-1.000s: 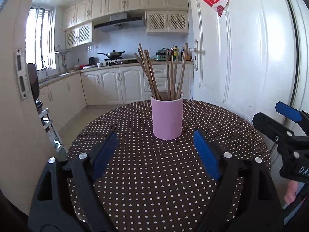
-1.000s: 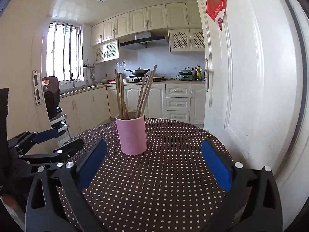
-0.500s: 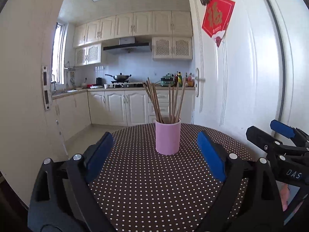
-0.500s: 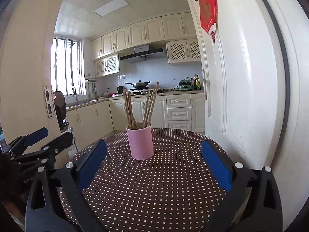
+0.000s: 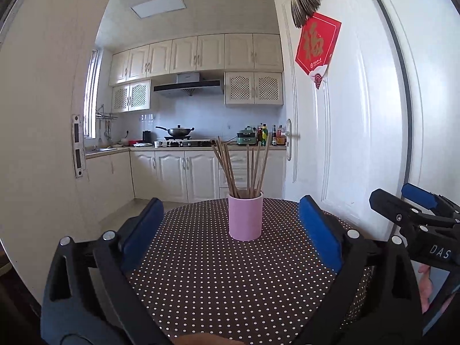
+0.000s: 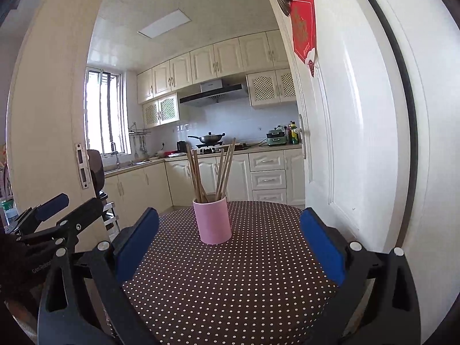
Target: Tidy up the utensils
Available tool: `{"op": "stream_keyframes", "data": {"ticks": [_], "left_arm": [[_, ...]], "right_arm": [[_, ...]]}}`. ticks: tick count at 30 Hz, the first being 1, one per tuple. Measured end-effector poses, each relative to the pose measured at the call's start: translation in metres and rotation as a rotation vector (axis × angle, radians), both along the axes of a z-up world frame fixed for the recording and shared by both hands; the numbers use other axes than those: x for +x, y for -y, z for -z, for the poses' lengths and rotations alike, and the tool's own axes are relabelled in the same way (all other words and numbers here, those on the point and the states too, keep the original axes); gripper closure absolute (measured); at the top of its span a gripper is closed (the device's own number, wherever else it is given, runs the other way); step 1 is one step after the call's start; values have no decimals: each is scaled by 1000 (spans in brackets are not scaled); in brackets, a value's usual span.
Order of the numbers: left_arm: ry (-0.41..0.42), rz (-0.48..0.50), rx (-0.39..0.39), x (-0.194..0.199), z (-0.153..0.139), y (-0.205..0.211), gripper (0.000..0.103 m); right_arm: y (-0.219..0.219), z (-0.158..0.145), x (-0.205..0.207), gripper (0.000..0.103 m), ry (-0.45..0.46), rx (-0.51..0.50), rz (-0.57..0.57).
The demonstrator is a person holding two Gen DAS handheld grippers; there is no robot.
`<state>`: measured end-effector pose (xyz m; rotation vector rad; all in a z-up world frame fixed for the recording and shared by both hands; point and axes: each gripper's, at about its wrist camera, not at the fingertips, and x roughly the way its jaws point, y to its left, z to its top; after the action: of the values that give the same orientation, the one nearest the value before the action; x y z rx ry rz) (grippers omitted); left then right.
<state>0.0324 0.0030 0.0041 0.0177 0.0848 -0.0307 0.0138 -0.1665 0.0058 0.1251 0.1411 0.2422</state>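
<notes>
Pulled back from pink cup of chopsticks mid-table, left gripper just spreading, right gripper wide, both empty, white door right.

Upright pink cup of perhaps nine wooden chopsticks, mid-table

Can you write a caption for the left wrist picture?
Open left gripper facing a pink cup of chopsticks on a dotted table.
</notes>
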Motion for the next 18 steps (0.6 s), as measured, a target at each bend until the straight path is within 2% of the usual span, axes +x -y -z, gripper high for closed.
{"op": "stream_keyframes", "data": {"ticks": [18], "left_arm": [[-21,8,-28,11,3,-6,8]], "right_arm": [[-3,7,15,8,-48,13,-12]]}}
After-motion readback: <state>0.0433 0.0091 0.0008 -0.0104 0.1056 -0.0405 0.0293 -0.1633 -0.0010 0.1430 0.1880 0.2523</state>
